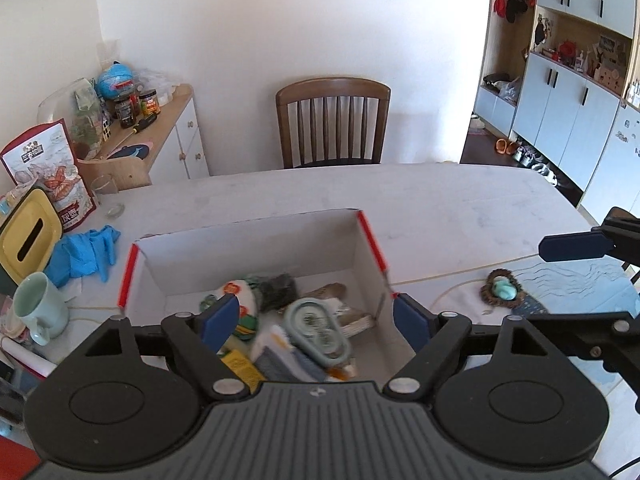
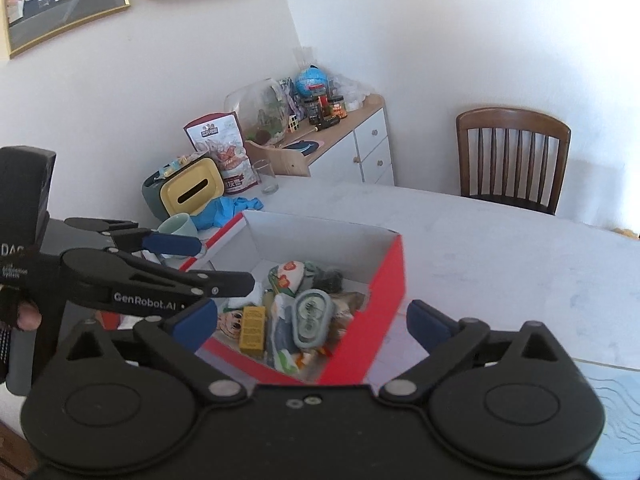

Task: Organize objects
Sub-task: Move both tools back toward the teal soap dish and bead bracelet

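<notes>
Clutter fills the box [image 1: 256,256], a white-lined carton with red outer walls seen at the centre of both views on the table [image 1: 440,208]. Inside it a grey-green oval case [image 1: 318,330] is seen lying on top of a yellow packet [image 2: 253,330], a flowered pouch [image 2: 286,276] and other small items (too jumbled to be told apart). The left gripper [image 1: 316,318] is held spread above the near edge of the box, nothing being clasped between its blue pads. The right gripper [image 2: 312,324] is likewise splayed wide and empty, the box's red corner lying between its fingers in the lower centre of its frame.

A small nest-like ornament [image 1: 502,290] with a pale green figure in it is seen right of the box, on a blue-patterned mat [image 1: 580,280]. At the left edge of the left view a mint mug [image 1: 38,308], a blue glove [image 1: 86,254] and a yellow-lidded tissue box [image 1: 26,236] are found. A wooden chair [image 1: 334,122] is placed at the table's far side.
</notes>
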Action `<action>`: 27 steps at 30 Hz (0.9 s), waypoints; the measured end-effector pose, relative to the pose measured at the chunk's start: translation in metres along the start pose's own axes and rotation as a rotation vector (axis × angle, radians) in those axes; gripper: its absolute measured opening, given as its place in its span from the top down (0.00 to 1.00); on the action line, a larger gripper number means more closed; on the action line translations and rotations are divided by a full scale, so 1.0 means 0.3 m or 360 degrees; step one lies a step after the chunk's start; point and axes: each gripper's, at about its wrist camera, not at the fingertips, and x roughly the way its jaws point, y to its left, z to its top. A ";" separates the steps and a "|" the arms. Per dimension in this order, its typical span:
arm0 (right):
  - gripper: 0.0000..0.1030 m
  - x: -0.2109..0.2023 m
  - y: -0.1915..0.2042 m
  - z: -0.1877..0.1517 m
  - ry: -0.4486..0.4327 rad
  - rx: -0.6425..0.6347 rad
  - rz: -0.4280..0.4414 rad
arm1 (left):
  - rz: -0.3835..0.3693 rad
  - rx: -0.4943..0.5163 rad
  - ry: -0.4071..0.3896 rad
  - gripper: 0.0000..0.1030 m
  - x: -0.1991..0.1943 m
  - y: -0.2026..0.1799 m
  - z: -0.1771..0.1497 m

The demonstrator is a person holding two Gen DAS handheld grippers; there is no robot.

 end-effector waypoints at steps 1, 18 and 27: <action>0.02 -0.015 -0.015 -0.007 -0.0003 -0.0006 -0.0004 | -0.0002 -0.0003 -0.0001 0.15 0.001 -0.014 -0.001; 0.02 -0.227 -0.385 -0.174 0.0035 0.0102 -0.0245 | -0.0184 -0.0036 -0.0011 0.01 0.091 -0.346 -0.021; 0.03 -0.242 -0.577 -0.244 0.0083 0.0172 -0.0362 | -0.0243 0.0024 0.0038 0.00 0.203 -0.508 -0.049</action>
